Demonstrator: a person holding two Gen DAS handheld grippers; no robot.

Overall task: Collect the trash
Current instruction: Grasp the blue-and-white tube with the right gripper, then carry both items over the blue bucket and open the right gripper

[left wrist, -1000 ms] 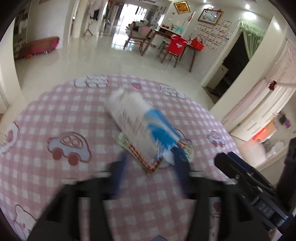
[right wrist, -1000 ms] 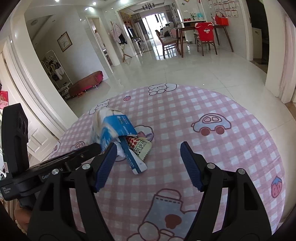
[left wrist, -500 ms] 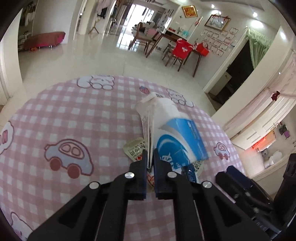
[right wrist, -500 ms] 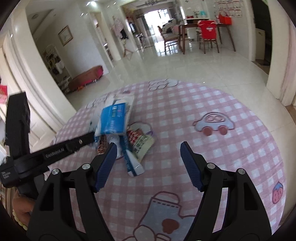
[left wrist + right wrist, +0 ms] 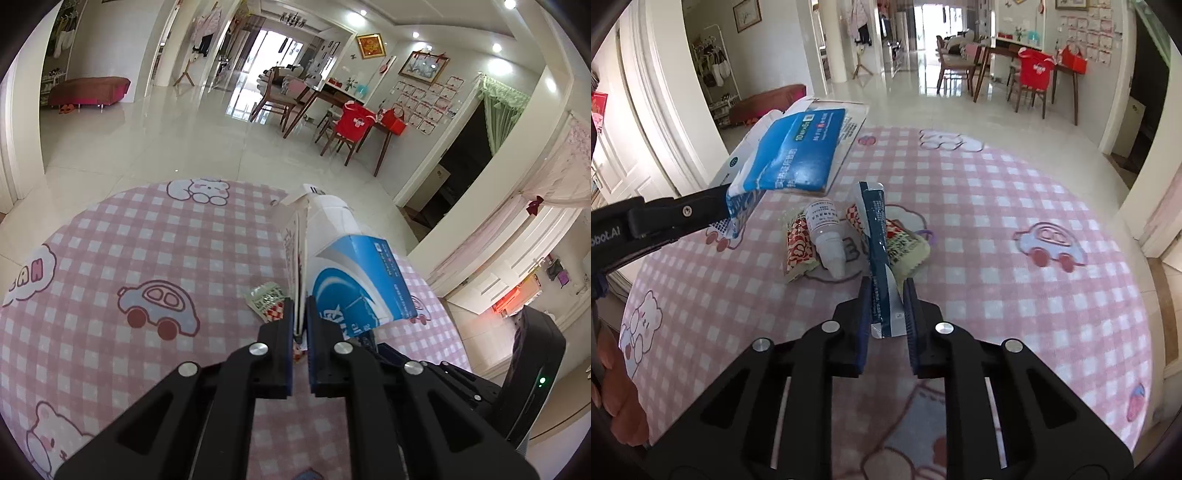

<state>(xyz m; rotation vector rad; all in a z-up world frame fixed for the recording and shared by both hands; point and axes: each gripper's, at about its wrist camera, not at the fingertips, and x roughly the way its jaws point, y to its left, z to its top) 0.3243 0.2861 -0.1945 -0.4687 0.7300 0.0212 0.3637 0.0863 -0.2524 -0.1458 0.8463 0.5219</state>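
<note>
Now my left gripper [image 5: 300,317] pinches the light, bendy box [image 5: 354,273] by its edge, while my right gripper [image 5: 886,310], just closing, squeezes the thin, floppy wrapper [image 5: 881,258].

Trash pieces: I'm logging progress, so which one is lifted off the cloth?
The blue-and-white box, pinched in the left gripper; bottle and wrappers lie flat.

Legible markings are few. The black left gripper [image 5: 729,206], at 9 o'clock in the right wrist view, bears white lettering cut by the frame edge, reading "obot.AI". The flattened blue-and-white cardboard box [image 5: 798,155] shows "10" among small characters otherwise too small to read. The round pink-checked cloth [image 5: 110,258] carries pink letters "AN" at 9 o'clock
</note>
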